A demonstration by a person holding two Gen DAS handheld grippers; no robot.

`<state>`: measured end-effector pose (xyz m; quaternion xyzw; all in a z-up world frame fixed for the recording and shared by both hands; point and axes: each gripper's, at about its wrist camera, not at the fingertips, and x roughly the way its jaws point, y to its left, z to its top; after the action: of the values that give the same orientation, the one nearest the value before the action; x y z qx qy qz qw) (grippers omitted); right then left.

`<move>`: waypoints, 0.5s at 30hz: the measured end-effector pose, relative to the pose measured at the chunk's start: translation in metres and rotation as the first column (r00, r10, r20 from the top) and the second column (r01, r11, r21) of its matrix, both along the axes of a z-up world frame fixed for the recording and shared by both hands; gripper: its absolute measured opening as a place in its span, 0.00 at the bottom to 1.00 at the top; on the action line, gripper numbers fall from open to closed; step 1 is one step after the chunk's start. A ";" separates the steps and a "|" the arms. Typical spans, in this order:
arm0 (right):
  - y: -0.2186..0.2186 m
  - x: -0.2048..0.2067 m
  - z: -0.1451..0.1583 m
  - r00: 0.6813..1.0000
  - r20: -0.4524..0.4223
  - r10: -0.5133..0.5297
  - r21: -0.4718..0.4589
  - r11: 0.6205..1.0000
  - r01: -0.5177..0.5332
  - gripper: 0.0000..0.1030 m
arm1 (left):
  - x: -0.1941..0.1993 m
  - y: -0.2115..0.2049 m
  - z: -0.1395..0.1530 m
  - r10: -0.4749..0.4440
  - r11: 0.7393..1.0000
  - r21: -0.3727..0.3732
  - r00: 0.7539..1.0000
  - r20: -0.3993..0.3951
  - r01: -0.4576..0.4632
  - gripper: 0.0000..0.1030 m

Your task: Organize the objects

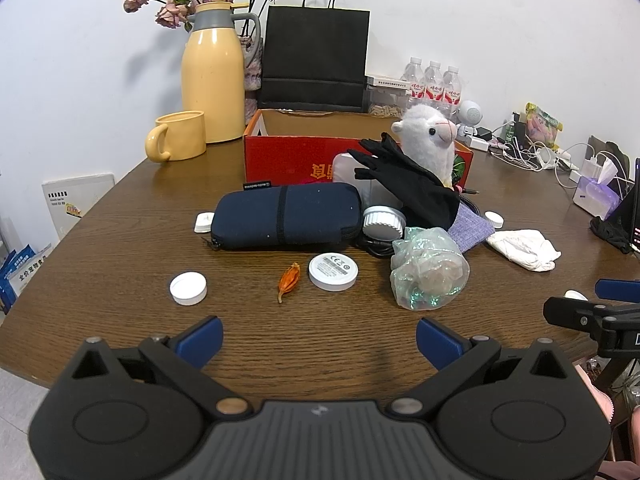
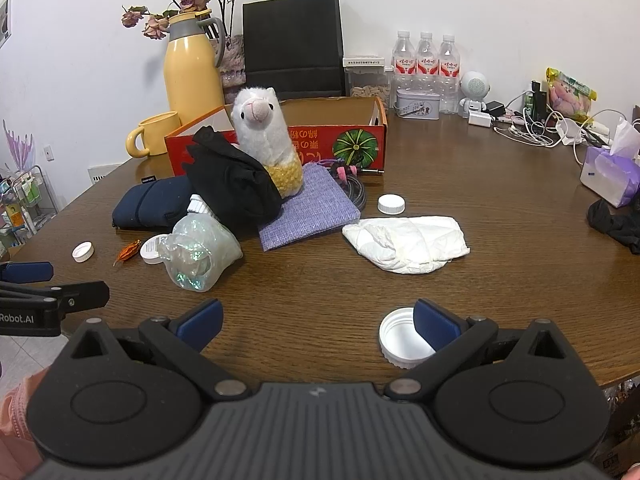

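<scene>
A red cardboard box (image 1: pixel 280 160) (image 2: pixel 360 142) stands open at the back of the brown table (image 1: pixel 320 332). In front of it lie a navy pouch (image 1: pixel 286 214) (image 2: pixel 150 202), a black glove (image 1: pixel 408 180) (image 2: pixel 232 184), a plush alpaca (image 1: pixel 430 136) (image 2: pixel 266 140), a purple cloth pouch (image 2: pixel 310 208), a crinkled plastic bag (image 1: pixel 428 270) (image 2: pixel 198 254), a white crumpled cloth (image 1: pixel 524 248) (image 2: pixel 406 242) and white lids (image 1: pixel 188 288) (image 1: pixel 333 271). My left gripper (image 1: pixel 319 340) is open over bare table. My right gripper (image 2: pixel 318 322) is open, its right finger (image 2: pixel 434 322) over an upturned white cap (image 2: pixel 400 338).
A yellow thermos (image 1: pixel 212 76), yellow mug (image 1: pixel 178 136), black paper bag (image 1: pixel 316 60) and water bottles (image 2: pixel 426 64) line the back wall. Cables and chargers (image 2: pixel 536 126) and a tissue pack (image 2: pixel 608 172) crowd the far right. A dried orange petal (image 1: pixel 289 280) lies near the lids.
</scene>
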<state>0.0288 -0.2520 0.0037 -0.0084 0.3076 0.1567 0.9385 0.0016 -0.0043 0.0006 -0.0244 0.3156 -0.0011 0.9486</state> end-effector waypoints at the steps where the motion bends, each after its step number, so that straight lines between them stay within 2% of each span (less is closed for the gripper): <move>1: 0.000 0.000 0.000 1.000 0.000 0.000 0.000 1.000 0.000 1.00 | 0.000 0.000 0.000 0.000 1.000 0.001 1.000 0.000 0.000 1.00; 15: 0.000 0.001 0.001 1.000 -0.001 0.001 0.001 1.000 -0.001 1.00 | 0.000 0.000 0.000 0.003 1.000 -0.001 1.000 0.001 -0.003 1.00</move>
<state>0.0297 -0.2523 0.0046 -0.0080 0.3080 0.1572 0.9383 0.0019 -0.0045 0.0008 -0.0255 0.3153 0.0000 0.9487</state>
